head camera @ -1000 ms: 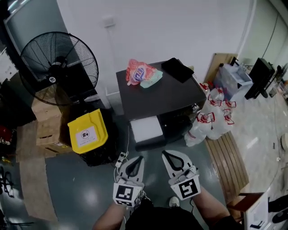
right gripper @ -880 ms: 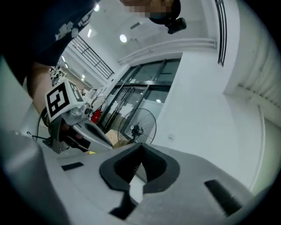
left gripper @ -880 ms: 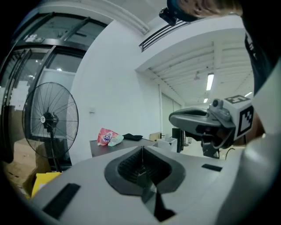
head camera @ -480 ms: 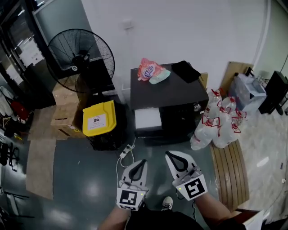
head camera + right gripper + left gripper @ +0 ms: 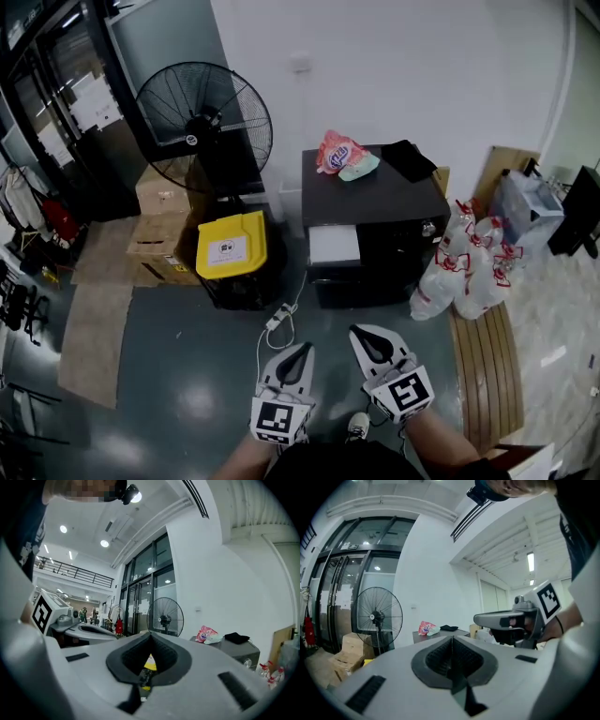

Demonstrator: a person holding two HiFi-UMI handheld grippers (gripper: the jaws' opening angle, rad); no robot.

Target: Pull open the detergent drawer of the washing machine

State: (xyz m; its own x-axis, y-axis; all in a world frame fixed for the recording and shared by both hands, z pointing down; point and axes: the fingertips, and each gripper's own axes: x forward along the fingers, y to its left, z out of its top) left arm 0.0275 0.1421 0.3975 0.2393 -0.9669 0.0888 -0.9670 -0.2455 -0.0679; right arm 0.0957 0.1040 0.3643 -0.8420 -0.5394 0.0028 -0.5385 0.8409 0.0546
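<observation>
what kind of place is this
Likely a storage or utility corner of a workplace: a pedestal fan, stacked cardboard boxes and a washing machine on a bare grey floor.

Bright workshop corner: black pedestal fan against a plain white wall.
Dark-framed glass doors run off to the fan's left. Cardboard boxes and a yellow-lidded bin sit at its foot. Glossy grey floor spreads in front, catching the ceiling lights, and there's a slatted wooden bench well to its right.
</observation>
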